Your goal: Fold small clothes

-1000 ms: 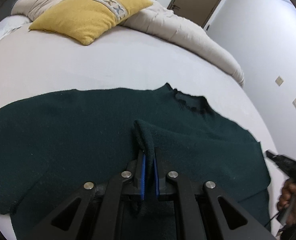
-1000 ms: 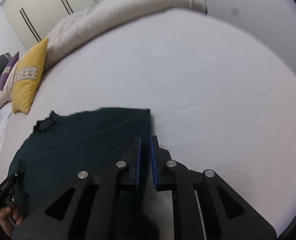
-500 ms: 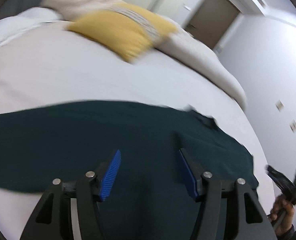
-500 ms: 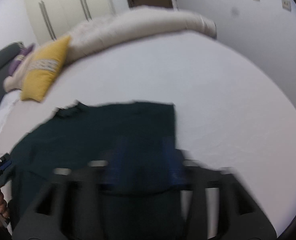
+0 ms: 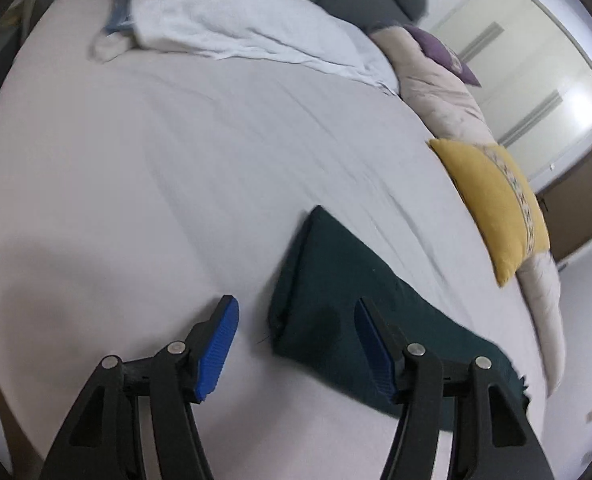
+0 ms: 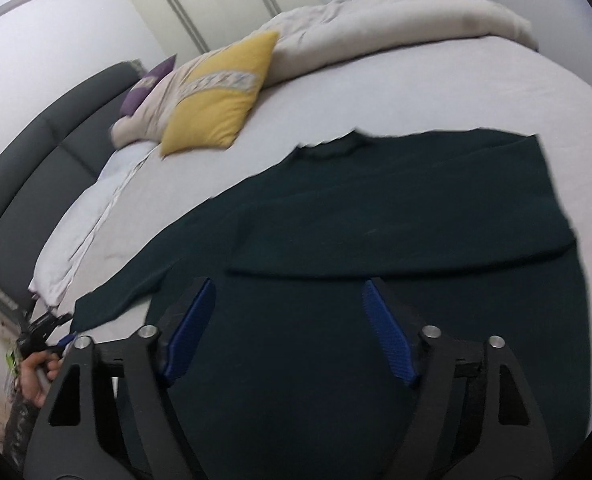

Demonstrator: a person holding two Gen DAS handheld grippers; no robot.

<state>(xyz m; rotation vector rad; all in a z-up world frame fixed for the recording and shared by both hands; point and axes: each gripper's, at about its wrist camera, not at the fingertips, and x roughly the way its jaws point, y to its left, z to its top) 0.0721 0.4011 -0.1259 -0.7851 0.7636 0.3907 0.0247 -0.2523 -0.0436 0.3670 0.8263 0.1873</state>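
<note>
Here the dark green knitted sweater [image 6: 395, 216] lies flat on the white bed sheet [image 6: 435, 92], with its neck opening toward the far side of the bed. In the right wrist view one sleeve is folded across the body of the sweater, and its lower edge makes a dark line just ahead of the blue pads. The other sleeve stretches out to the left, and its cuff end [image 5: 315, 280] lies on the sheet in the left wrist view.

The right hand-held gripper [image 6: 290, 332] hovers over the lower part of the sweater. Its jaws stand apart and grasp nothing, and they have just been closing a little. The left hand-held gripper [image 5: 296, 344] is above the cuff end of the stretched sleeve. It is released: the blue pads stand on either side of the cuff, not pressing on it. Its jaws opened within the last moment. In the right wrist view this gripper shows small at the left edge, held in a person's hand [image 6: 36, 376].

Farther away, a yellow square cushion with a patterned band [image 6: 220, 100] leans on a long beige rolled duvet [image 6: 375, 28]. A small purple pillow [image 6: 152, 80] rests near the dark grey padded headboard [image 6: 36, 152]. A crumpled white blanket [image 5: 236, 28] lies at the head of the bed.
</note>
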